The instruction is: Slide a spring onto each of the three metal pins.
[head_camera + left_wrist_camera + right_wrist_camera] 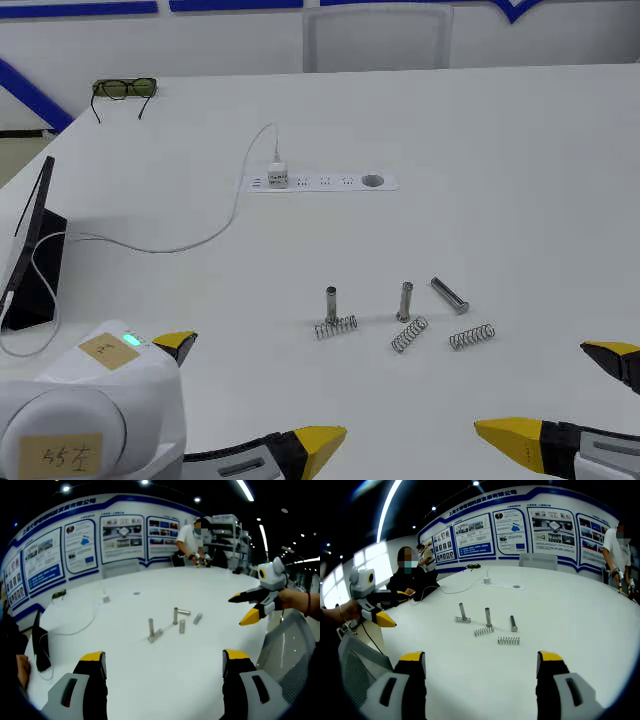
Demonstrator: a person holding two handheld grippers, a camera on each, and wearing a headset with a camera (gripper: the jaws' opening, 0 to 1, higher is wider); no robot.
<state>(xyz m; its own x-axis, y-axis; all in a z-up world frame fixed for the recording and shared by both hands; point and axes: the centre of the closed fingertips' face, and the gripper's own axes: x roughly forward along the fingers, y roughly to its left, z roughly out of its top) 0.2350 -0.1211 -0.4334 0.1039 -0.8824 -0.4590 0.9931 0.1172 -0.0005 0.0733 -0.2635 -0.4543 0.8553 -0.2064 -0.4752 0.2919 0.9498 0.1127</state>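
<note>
Open table [420, 400] lies directly ahead of the left gripper [250, 392] and right gripper [550, 390]. Farther ahead: two upright pins [331, 303], a lying pin [450, 295], three springs [409, 334]. Ahead-left of the left gripper: cable [150, 246], dark stand [35, 262].

Our left claw [250, 392] has a rounded white-grey housing and black jaws capped in yellow. It carries a small glowing green light [131, 340] and tan paper labels [108, 350] with handwriting. Our right claw [555, 390] has matching yellow-tipped black jaws.
</note>
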